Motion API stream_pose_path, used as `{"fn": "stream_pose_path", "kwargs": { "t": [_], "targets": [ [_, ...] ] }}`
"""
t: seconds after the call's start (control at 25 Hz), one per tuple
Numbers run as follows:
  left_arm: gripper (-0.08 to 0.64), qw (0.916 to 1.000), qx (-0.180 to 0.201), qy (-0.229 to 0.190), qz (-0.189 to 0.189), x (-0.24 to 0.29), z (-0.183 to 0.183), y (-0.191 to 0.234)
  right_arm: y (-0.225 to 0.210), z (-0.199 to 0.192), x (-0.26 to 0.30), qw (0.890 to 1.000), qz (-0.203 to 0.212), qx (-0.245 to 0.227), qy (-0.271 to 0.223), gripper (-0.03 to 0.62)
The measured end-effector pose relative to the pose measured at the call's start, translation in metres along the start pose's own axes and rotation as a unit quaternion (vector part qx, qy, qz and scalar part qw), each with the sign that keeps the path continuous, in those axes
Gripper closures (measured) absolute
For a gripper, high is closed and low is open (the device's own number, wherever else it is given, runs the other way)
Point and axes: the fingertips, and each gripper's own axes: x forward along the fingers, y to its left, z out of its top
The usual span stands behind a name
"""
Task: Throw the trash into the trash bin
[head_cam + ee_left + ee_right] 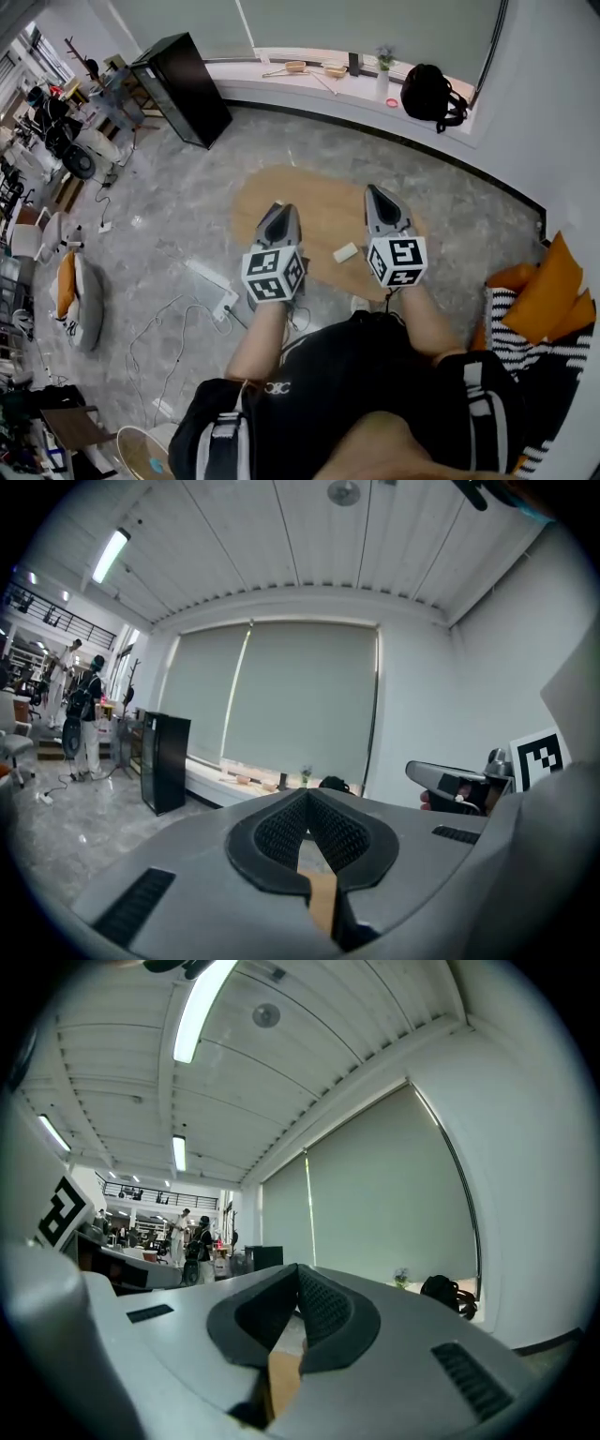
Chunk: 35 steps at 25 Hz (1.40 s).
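Left claw and right claw clenched, empty, above tan oval, bare floor to ledge, white scrap unclear, cushions cut off

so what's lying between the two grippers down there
A small white piece lies on the tan oval surface, between the left gripper and the right gripper. Only the head view shows it; neither gripper view does.
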Motion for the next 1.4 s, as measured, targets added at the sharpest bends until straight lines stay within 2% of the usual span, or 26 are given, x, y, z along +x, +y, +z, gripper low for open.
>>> {"fn": "stream_pose_path", "kwargs": {
  "t": [0.16, 0.36, 0.48, 0.64, 0.72, 0.8, 0.88, 0.96, 1.12, 1.28, 1.4],
  "targets": [
    [0.549, 0.9998, -0.011, 0.005, 0.012, 0.065, 0.013, 0.006, -0.040, -0.003, 0.057, 1.000, 0.016, -0.005, 0.016, 0.580],
    [0.549, 0.9987, -0.031, 0.023, 0.033, 0.111, 0.006, 0.021, -0.063, -0.016, 0.107, 0.998, 0.041, -0.014, 0.038, 0.580],
    [0.549, 0.9981, -0.032, 0.040, 0.034, 0.125, -0.001, 0.031, -0.064, -0.028, 0.128, 0.997, 0.058, -0.028, 0.052, 0.580],
    [0.549, 0.9963, -0.034, 0.068, 0.041, 0.129, -0.024, 0.049, -0.054, -0.049, 0.143, 0.991, 0.108, -0.048, 0.069, 0.581],
    [0.549, 0.9947, -0.046, 0.077, 0.050, 0.128, -0.035, 0.063, -0.050, -0.063, 0.152, 0.986, 0.129, -0.067, 0.087, 0.580],
    [0.548, 0.9924, -0.060, 0.089, 0.059, 0.126, -0.044, 0.075, -0.042, -0.077, 0.160, 0.976, 0.161, -0.094, 0.113, 0.580],
    [0.549, 0.9901, -0.069, 0.103, 0.066, 0.124, -0.051, 0.083, -0.029, -0.088, 0.164, 0.959, 0.214, -0.119, 0.143, 0.580],
    [0.549, 0.9874, -0.077, 0.118, 0.073, 0.122, -0.063, 0.088, -0.018, -0.105, 0.162, 0.938, 0.265, -0.146, 0.171, 0.580],
    [0.549, 0.9829, -0.086, 0.141, 0.081, 0.127, -0.103, 0.089, -0.008, -0.163, 0.154, 0.895, 0.342, -0.193, 0.213, 0.580],
    [0.549, 0.9776, -0.095, 0.167, 0.087, 0.125, -0.146, 0.087, 0.004, -0.221, 0.139, 0.841, 0.411, -0.246, 0.250, 0.580],
    [0.548, 0.9733, -0.102, 0.185, 0.090, 0.125, -0.174, 0.086, 0.011, -0.258, 0.128, 0.801, 0.465, -0.255, 0.277, 0.574]
  ]
}}
